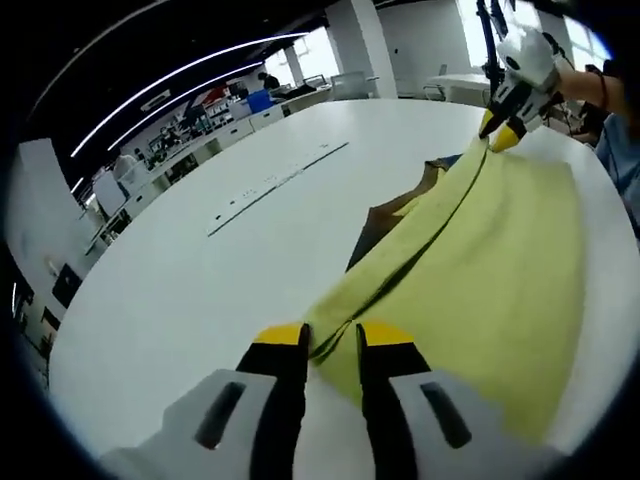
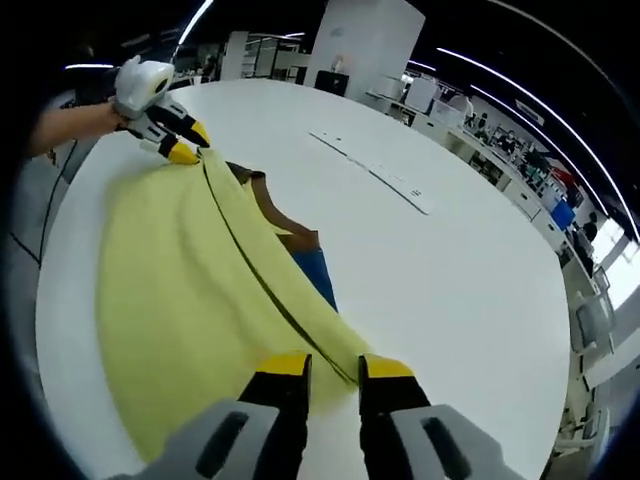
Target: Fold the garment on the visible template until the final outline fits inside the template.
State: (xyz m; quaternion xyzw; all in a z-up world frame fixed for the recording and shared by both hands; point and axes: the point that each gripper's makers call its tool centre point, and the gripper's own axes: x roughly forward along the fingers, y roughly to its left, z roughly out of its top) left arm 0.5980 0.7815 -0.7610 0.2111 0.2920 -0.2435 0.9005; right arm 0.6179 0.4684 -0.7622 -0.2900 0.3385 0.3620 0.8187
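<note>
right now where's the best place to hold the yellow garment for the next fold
At the two ends of its raised edge, where the left gripper and right gripper clamp it. The yellow garment stretches taut between them; come from the table side, jaws straddling the hem.

Template (image 2: 300,243) mostly buried under yellow garment (image 2: 190,300): just brown and blue slivers poke out at 3 o'clock of the fold, full outline unreadable. Garment's far edge at 6 o'clock is cut off past the surface (image 2: 430,280) rim. White strip (image 2: 375,172) markings too small to read. Background desks blurred.
</note>
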